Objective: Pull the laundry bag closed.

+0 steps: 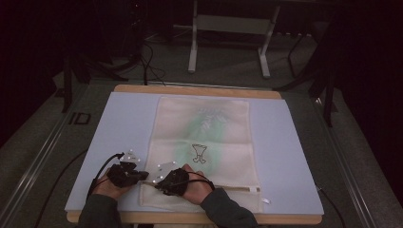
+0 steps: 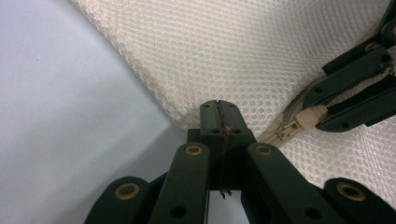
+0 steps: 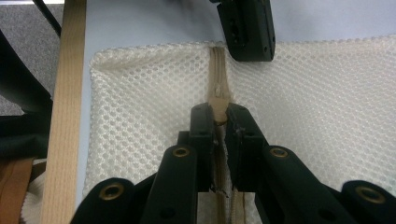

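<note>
Item: cream honeycomb-mesh zippered laundry bag (image 1: pixel 202 142), rectangular
Pose: flat on table, long side running away from person
Print: faint green patch, small dark line drawing near middle
Zipper: beige zipper (image 3: pixel 218 70) across near end
Slider: beige zipper slider (image 3: pixel 218 105), close to bag's left edge
Zipper state: cannot tell

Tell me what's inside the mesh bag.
Through the mesh bag a green-tinted item and a small dark outline drawing show faintly. What the item is cannot be told: the weave blurs it, and both gripper views see just opaque mesh.
</note>
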Demonstrator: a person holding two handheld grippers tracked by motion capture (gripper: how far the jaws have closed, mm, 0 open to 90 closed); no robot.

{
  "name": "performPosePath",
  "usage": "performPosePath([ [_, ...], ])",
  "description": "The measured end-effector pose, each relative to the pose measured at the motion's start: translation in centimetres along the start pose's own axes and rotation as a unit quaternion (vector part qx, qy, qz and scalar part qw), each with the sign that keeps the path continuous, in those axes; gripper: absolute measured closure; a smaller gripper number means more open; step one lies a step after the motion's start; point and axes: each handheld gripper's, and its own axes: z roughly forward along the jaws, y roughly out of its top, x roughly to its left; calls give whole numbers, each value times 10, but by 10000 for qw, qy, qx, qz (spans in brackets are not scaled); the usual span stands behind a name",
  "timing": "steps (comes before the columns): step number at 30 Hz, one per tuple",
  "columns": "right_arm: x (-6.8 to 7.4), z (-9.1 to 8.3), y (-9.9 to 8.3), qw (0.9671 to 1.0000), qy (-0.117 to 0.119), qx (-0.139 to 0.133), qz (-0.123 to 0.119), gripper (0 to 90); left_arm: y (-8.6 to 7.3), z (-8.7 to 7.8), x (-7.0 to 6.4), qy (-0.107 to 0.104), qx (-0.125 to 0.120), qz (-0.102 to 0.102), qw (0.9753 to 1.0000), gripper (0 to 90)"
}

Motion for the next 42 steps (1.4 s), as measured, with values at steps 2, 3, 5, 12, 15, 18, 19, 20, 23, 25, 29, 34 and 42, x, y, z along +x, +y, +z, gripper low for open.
performPosePath([
  [2,0,-1,-1,10000,-13,-6,-6,821,0,0,0,0,2,3,10000,897],
  [3,1,-2,-1,10000,-21,-4,3,821,0,0,0,-2,1,4,10000,897],
  [5,1,-3,-3,10000,-42,-13,-18,821,0,0,0,-11,-9,0,10000,897],
  [12,2,-7,-7,10000,-70,19,-48,821,0,0,0,-5,-10,1,10000,897],
  [15,2,-9,-8,9999,-88,28,-44,821,-1,0,0,-14,-19,-3,10000,897],
  [18,2,-12,-10,9999,-92,31,-36,821,-1,0,1,-25,-21,-14,10000,897],
  [19,2,-13,-10,9999,-101,35,-44,821,-1,0,1,-21,-21,-12,10000,897],
  [20,2,-13,-11,9999,-110,33,-48,821,-1,0,1,-20,-20,-10,10000,897],
  [23,2,-15,-12,9999,-126,49,-60,821,-1,0,1,-27,-25,-15,10000,897],
  [25,3,-17,-14,9999,-134,71,-65,821,-1,0,1,-23,-24,-16,10000,897],
  [29,3,-20,-16,9998,-146,75,-57,821,-1,0,1,-32,-25,-15,10000,897],
  [34,3,-23,-20,9998,-162,85,-37,821,-1,0,1,-31,-27,-18,10000,897],
  [42,4,-28,-24,9997,-201,96,-41,821,-1,0,1,-34,-24,-15,10000,897],
])
